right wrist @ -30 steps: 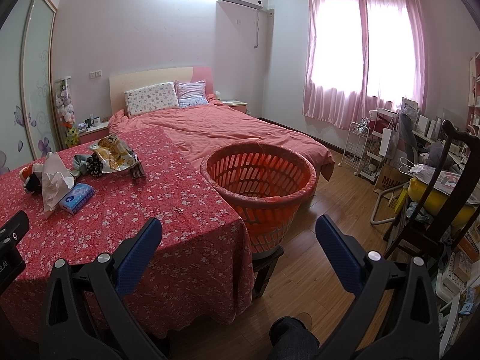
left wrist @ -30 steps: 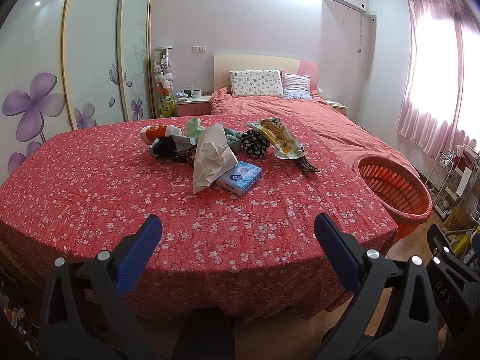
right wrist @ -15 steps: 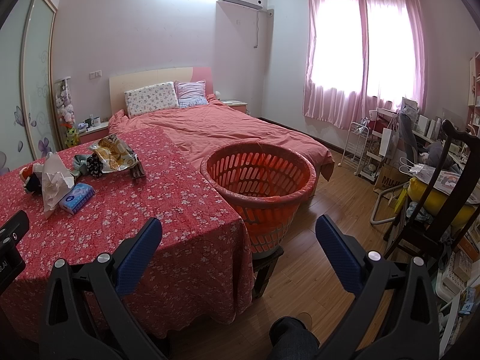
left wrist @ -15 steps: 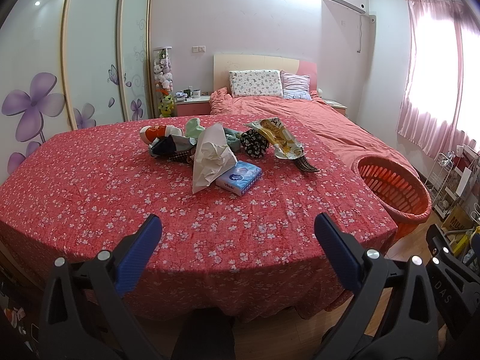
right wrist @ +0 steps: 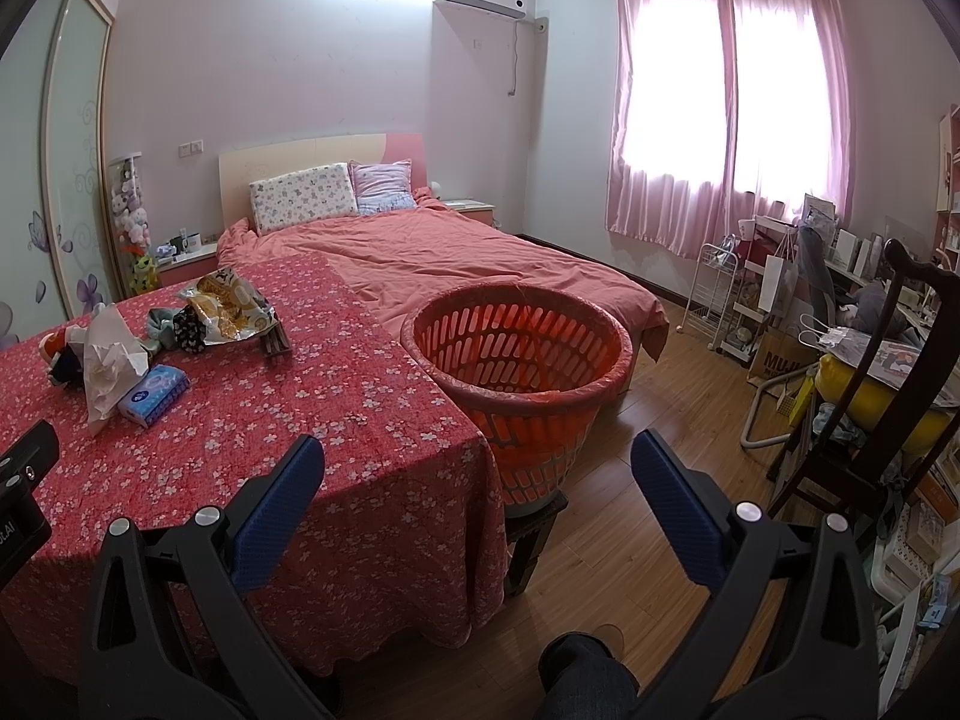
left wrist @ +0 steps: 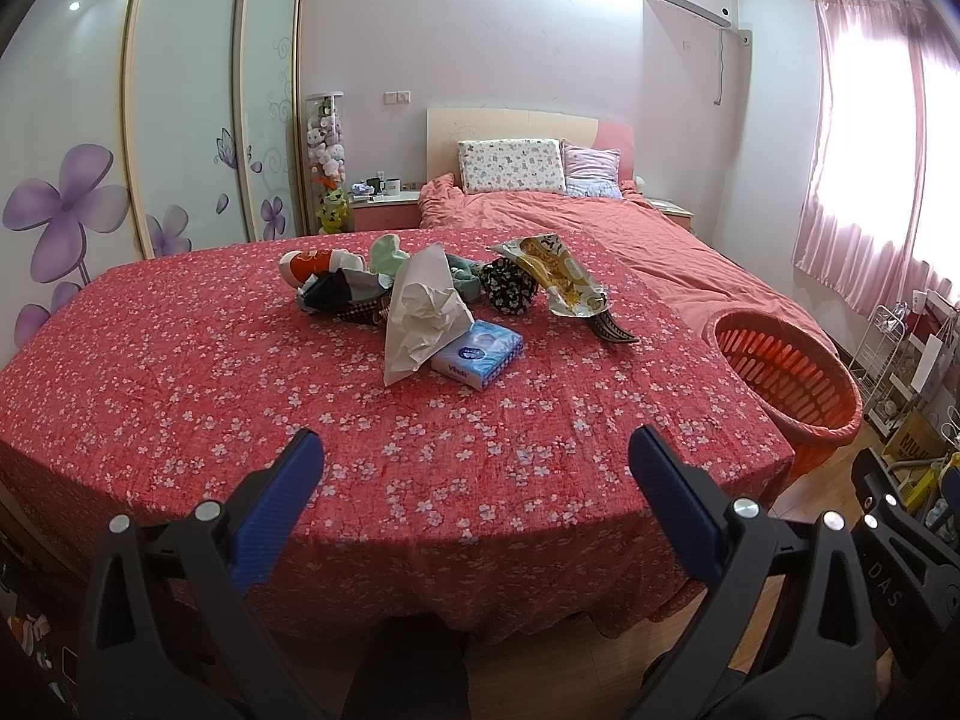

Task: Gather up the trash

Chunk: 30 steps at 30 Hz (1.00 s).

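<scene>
A pile of trash lies mid-table on the red floral cloth (left wrist: 180, 372): a crumpled white tissue (left wrist: 423, 312), a blue tissue pack (left wrist: 477, 354), a yellow snack bag (left wrist: 555, 276), dark patterned items and socks (left wrist: 342, 291). The pile also shows in the right wrist view, with the tissue (right wrist: 108, 360) and the snack bag (right wrist: 228, 306). An orange slotted basket (right wrist: 519, 372) stands at the table's right edge (left wrist: 786, 378). My left gripper (left wrist: 474, 480) is open and empty, well short of the pile. My right gripper (right wrist: 477, 486) is open and empty, in front of the basket.
A bed (right wrist: 456, 264) with pillows lies behind the table. A wardrobe with flower decals (left wrist: 180, 120) is at left. A dark wooden chair (right wrist: 888, 396), a white rack (right wrist: 714, 294) and clutter stand at right on the wood floor. My knee (right wrist: 588, 678) shows below.
</scene>
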Motion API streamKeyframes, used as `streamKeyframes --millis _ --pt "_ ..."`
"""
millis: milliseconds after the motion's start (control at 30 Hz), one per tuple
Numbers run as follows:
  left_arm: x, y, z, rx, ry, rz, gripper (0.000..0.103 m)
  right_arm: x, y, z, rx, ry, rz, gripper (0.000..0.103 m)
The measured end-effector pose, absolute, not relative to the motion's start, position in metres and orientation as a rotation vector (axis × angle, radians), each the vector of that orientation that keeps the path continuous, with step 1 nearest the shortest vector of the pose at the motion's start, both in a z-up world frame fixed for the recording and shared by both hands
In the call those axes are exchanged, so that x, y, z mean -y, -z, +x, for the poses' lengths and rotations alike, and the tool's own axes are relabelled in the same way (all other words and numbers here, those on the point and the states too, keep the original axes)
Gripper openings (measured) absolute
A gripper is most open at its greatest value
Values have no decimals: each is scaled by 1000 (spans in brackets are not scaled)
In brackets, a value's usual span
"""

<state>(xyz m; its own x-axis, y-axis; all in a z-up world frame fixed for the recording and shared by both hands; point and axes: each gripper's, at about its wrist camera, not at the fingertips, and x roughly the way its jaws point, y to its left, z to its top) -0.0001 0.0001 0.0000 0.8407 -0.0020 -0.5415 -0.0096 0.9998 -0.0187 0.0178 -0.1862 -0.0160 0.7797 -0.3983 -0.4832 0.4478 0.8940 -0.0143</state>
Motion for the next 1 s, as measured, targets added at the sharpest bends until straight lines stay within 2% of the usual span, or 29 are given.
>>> streamKeyframes --millis 733,1000 --pt "-3 3 6 -589 -9 -26 99 188 18 21 -508 460 102 101" --pt "-29 18 49 -665 -49 -81 99 190 25 38 -539 435 101 101"
